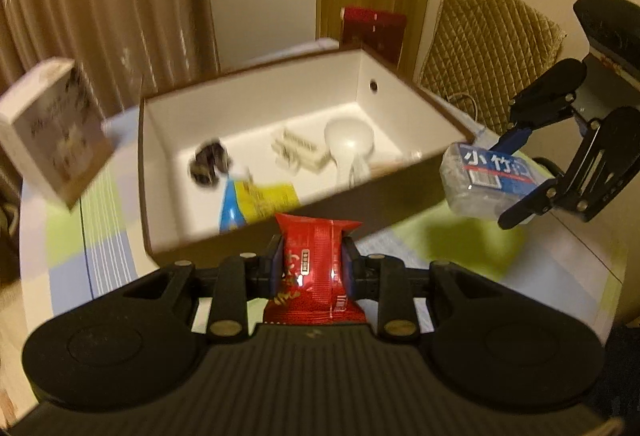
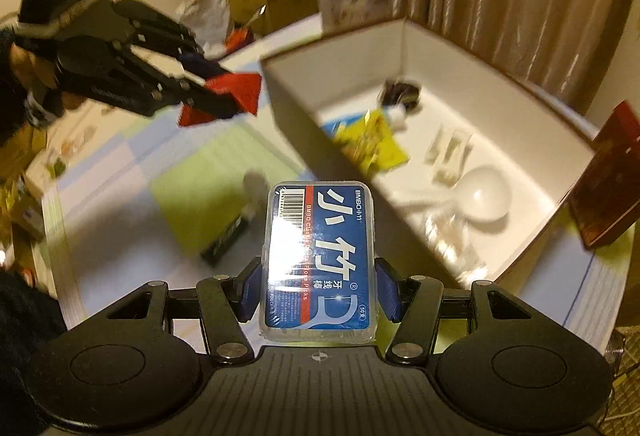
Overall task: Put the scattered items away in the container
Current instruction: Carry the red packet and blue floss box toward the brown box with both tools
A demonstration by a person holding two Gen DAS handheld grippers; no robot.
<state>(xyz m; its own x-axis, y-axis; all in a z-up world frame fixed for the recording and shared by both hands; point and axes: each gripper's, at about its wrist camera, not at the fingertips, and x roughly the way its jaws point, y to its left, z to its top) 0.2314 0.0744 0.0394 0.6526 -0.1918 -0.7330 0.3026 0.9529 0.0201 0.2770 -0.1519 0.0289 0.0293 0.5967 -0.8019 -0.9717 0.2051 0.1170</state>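
A red packet [image 1: 316, 260] is being pinched between the jaws of the left gripper [image 1: 314, 268], its crinkled foil sticking out above and below the blue pads. A clear plastic case [image 2: 318, 268] with a blue label is being clamped flat between the wider-set jaws of the right gripper [image 2: 318, 288]. Both items are being held in the air above the tabletop [image 2: 120, 220], just short of the box [image 1: 256, 84].

The box is cardboard, rectangular, white inside, open at the top. A white spoon [image 2: 486, 198], a yellow packet [image 2: 376, 144], a dark bundle [image 1: 210, 162] and small white pieces [image 1: 298, 152] are lying inside. A dark tube [image 2: 226, 236] is lying on the striped green, blue and white cloth.

For a clean drop, each item is probably best carried past the near wall and released low over a bare patch of floor, one gripper at a time, so the two are not crowding each other.
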